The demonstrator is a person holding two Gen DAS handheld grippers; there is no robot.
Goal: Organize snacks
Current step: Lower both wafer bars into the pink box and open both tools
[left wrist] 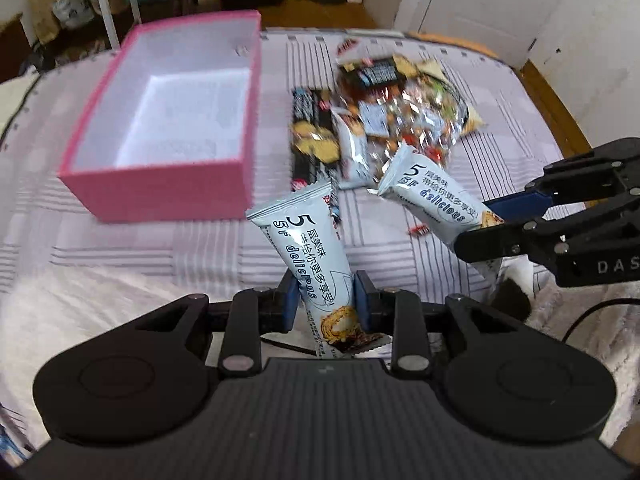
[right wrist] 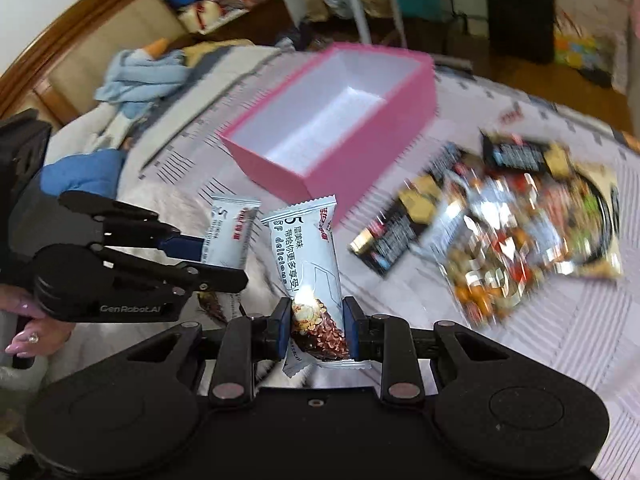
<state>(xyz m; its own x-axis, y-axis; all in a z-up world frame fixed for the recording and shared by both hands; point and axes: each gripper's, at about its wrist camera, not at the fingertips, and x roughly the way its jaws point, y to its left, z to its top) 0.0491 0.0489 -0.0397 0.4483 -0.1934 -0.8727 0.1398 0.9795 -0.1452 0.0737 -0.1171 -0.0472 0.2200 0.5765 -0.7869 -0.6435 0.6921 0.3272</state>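
My left gripper (left wrist: 326,300) is shut on a light blue snack bar (left wrist: 308,248) that sticks up above the bed. My right gripper (right wrist: 316,328) is shut on a second light blue snack bar (right wrist: 308,248). Each gripper shows in the other's view: the right gripper (left wrist: 492,220) with its bar (left wrist: 432,192), the left gripper (right wrist: 216,260) with its bar (right wrist: 230,236). An open, empty pink box (left wrist: 168,184) with a white inside stands on the bed at the left; it also shows in the right wrist view (right wrist: 360,148).
A pile of mixed snack packets (left wrist: 384,112) lies on the striped bedspread (left wrist: 200,248) right of the box, also in the right wrist view (right wrist: 500,232). Blue clothes (right wrist: 140,72) lie near the headboard. Furniture and boxes stand beyond the bed.
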